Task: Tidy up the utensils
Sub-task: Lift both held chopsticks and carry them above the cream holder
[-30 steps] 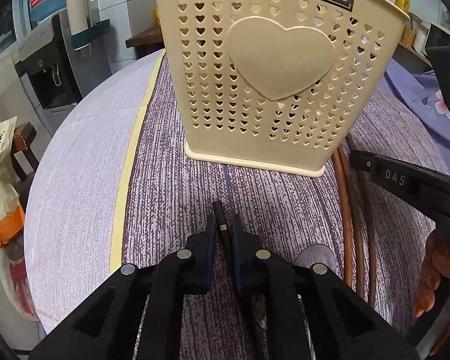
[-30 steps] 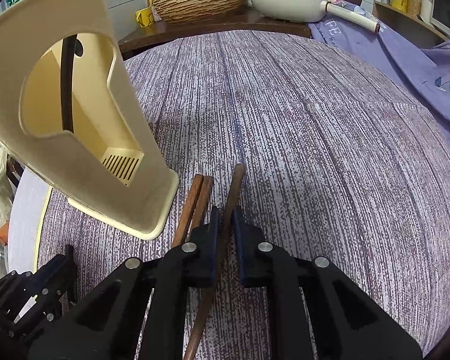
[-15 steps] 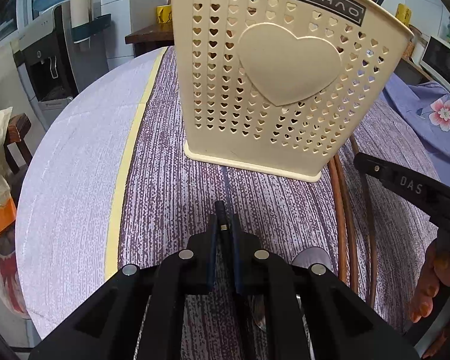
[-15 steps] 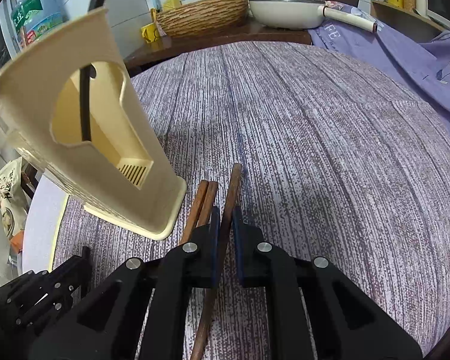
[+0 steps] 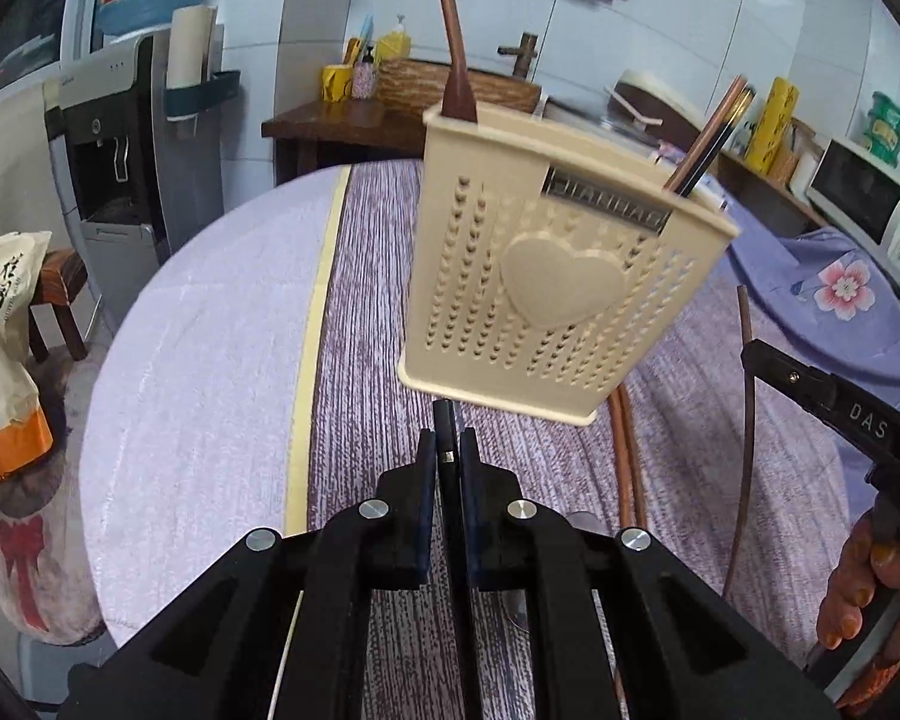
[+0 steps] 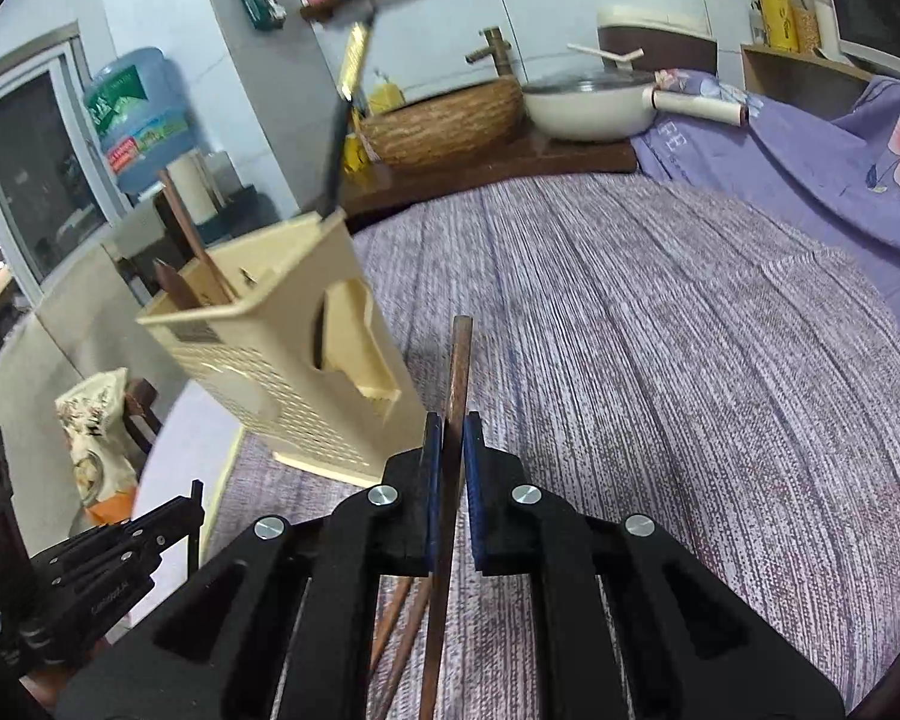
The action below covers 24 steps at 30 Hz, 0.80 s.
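My left gripper point(image 5: 448, 450) has its fingers pressed together on a thin black stick point(image 5: 443, 429). The stick pokes out a little past the tips, and it points at the cream holder point(image 5: 546, 300). I cannot tell what kind of utensil it is, because only the end shows.

My right gripper point(image 6: 452, 438) has its fingers pinched on one brown chopstick point(image 6: 458, 360). The chopstick runs between the fingers and sticks out well past them, up off the counter point(image 6: 660, 330). Two more brown chopsticks point(image 6: 399, 618) lie flat on the purple cloth under my right gripper.

The holder stands near the middle of the counter, just ahead of my left fingers and to the left of my right ones. It looks tilted and a bit blurry in both views.

My left view shows the front of the holder, with its big heart and little heart holes. It shows a brown wooden handle point(image 5: 455, 54) standing in the holder's left end and thin sticks point(image 5: 709, 135) leaning out of its right end. It also shows the yellow strip point(image 5: 312, 360) along the cloth near the counter's left edge.

My right view shows the holder's side, with a cut-out opening point(image 6: 354, 342). It also shows the far edge of the counter, with a woven basket point(image 6: 444, 120) and a white pan point(image 6: 594, 105) behind it.
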Each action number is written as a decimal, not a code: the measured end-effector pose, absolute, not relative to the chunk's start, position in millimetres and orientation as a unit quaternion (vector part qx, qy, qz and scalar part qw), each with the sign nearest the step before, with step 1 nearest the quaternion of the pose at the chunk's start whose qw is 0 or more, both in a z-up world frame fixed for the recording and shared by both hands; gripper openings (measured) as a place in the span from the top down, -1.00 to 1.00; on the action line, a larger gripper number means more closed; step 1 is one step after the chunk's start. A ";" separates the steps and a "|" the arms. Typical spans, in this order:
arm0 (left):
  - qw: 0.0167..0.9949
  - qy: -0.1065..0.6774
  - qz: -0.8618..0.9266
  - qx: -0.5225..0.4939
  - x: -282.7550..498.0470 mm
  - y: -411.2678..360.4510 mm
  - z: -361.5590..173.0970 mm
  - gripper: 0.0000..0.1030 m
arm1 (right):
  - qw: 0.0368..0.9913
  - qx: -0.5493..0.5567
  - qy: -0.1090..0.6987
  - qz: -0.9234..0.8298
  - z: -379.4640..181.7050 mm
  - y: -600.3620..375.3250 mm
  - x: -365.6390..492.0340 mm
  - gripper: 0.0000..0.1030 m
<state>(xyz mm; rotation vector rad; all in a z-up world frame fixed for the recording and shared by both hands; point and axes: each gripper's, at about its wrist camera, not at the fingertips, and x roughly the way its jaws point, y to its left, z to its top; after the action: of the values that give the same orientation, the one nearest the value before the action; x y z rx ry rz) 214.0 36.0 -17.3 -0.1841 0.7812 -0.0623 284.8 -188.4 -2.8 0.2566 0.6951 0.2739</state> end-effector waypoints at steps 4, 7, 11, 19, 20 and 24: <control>0.929 0.355 -0.043 -0.094 199.2 37.7 3.7 0.84 | 0.929 0.128 0.309 0.159 19.8 -190.9 262.2 0.85; 0.936 0.335 -0.054 -0.090 187.4 37.7 21.4 0.85 | 0.933 0.128 0.283 0.181 38.8 -193.4 243.3 0.85; 0.943 0.313 -0.066 -0.090 175.2 38.0 39.5 0.85 | 0.937 0.121 0.256 0.207 61.8 -195.1 219.5 0.85; 0.952 0.286 -0.073 -0.086 157.2 40.6 58.7 0.85 | 0.943 0.103 0.215 0.234 95.2 -194.0 181.3 0.85; 0.952 0.284 -0.074 -0.086 155.7 41.0 60.2 0.85 | 0.943 0.099 0.212 0.236 97.4 -193.2 178.4 0.85; 0.953 0.280 -0.073 -0.087 152.5 41.3 63.6 0.85 | 0.944 0.092 0.207 0.240 102.6 -190.1 173.0 0.85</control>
<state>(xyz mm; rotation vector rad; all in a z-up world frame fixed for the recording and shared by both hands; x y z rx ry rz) 152.5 41.3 63.6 -0.1773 0.5684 -0.1484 173.0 -190.1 102.6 0.1875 0.4212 0.4884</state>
